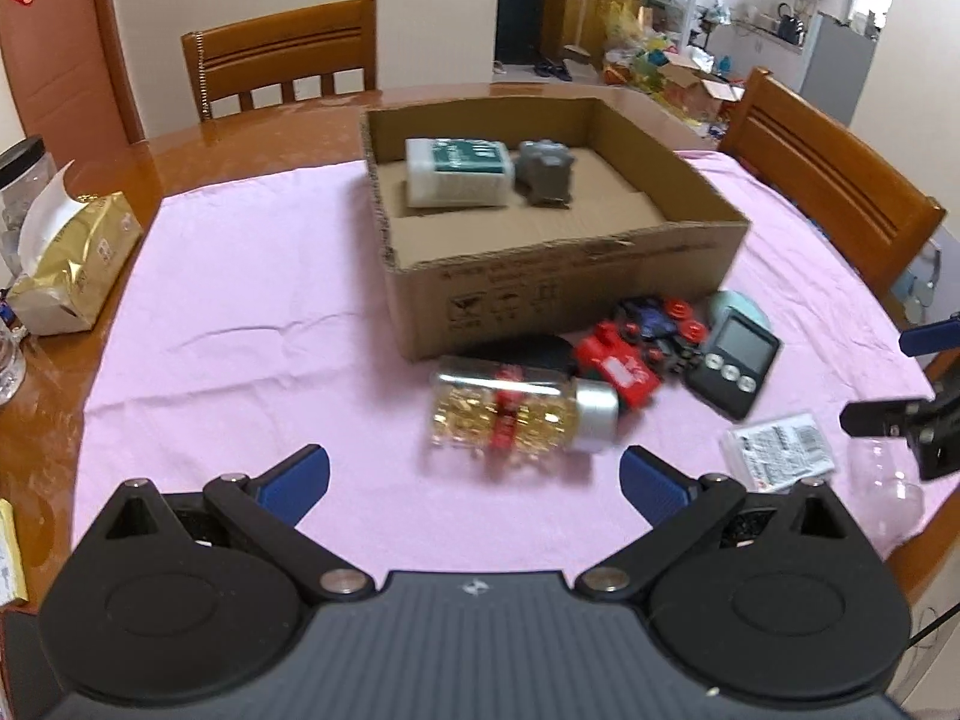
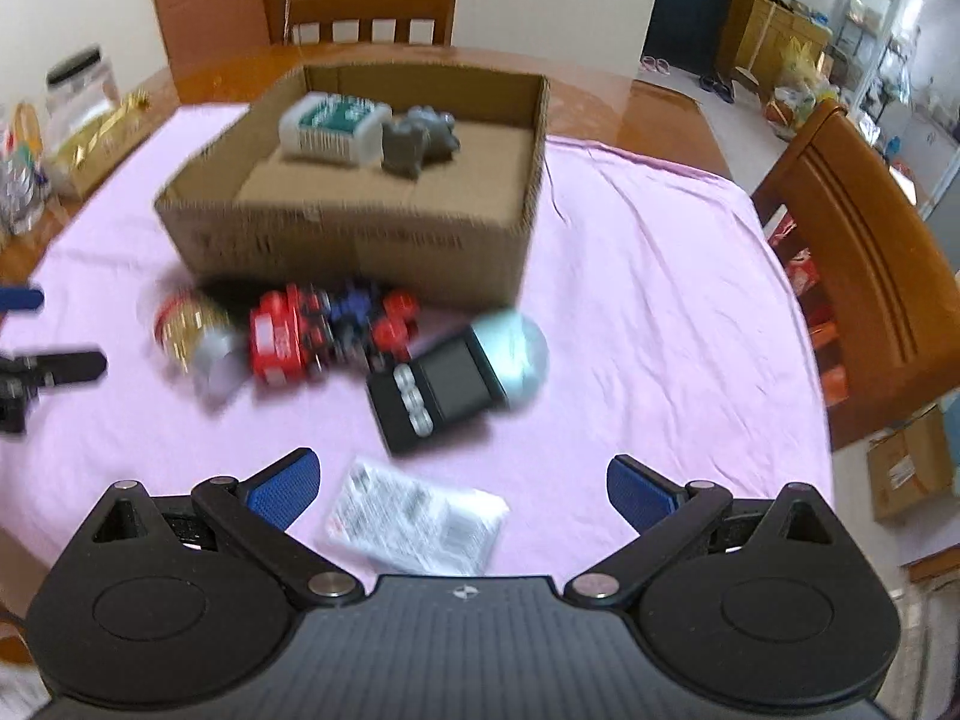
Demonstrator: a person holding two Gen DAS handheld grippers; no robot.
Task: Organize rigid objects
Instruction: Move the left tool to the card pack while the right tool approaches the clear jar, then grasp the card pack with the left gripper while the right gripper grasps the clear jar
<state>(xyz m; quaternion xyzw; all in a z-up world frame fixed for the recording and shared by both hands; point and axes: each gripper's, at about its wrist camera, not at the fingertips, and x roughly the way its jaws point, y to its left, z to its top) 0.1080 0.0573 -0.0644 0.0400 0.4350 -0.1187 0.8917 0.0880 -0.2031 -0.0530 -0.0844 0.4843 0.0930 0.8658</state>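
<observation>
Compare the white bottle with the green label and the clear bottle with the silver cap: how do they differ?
The white bottle lies inside the cardboard box; the clear bottle lies outside it on the pink cloth. The white bottle is opaque with a green label; the clear bottle shows golden contents and has a silver cap. Both lie on their sides.

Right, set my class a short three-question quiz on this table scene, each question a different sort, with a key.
1. True or false: the left gripper holds the capsule bottle.
2. How many items lie inside the cardboard box?
3. Which lies nearest the right gripper: A) digital timer B) white packet C) red toy truck

Key:
1. False; its jaws are open and apart from the bottle.
2. Two: a white bottle and a grey toy.
3. B
</observation>
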